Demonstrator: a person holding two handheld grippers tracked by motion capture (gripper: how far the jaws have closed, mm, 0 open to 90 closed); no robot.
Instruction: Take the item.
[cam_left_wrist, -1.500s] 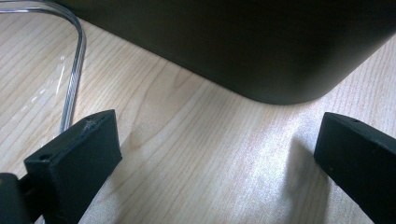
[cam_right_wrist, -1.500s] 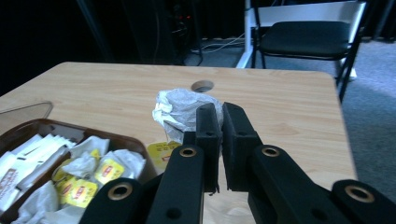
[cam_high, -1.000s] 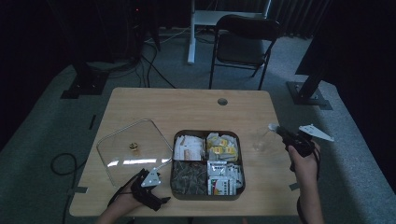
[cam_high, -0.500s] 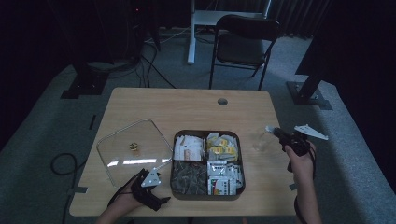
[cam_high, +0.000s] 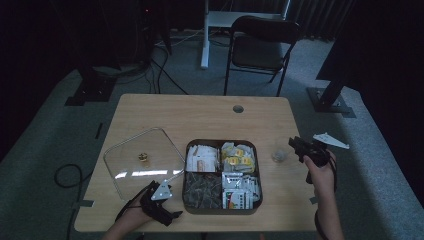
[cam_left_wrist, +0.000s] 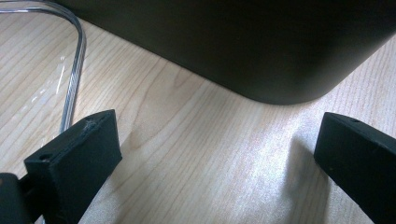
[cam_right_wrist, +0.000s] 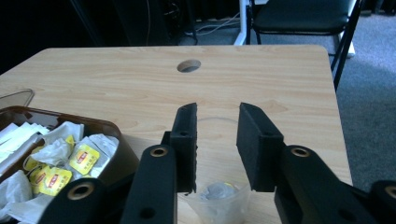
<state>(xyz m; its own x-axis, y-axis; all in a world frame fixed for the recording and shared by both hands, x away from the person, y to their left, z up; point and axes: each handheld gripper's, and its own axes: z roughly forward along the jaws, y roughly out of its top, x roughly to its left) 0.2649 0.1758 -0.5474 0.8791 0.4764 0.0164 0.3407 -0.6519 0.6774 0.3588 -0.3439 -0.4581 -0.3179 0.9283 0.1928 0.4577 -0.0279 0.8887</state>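
The room is dim, with grey carpet (cam_high: 60, 125) all round, black stands and loose cables at the back, and a black folding chair (cam_high: 262, 45) standing just beyond the far edge of the tabletop (cam_high: 200, 115), a pale wood slab with a round cable hole (cam_high: 238, 108) near its far side. At the middle of the near half sits a dark square tray (cam_high: 221, 144) split into four compartments: white packets far left, tea bags with yellow tags far right, dark loose stuff near left, white sachets with orange and green print near right; none of the print can be read from here. Just left of the tray a clear square lid (cam_high: 142, 167) lies flat on the wood, a small gold knob at its centre. Right of the tray, apart from it, stands a little clear cup (cam_high: 279, 156) with something grey inside. The left tongs (cam_high: 167, 215) rest low at the near edge by the tray's near-left corner, spread wide with bare wood between the jaws and the lid's rim beside one of them. The right tongs (cam_right_wrist: 215, 140) are held above the cup, tilted down over it, jaws apart and gripping nothing.
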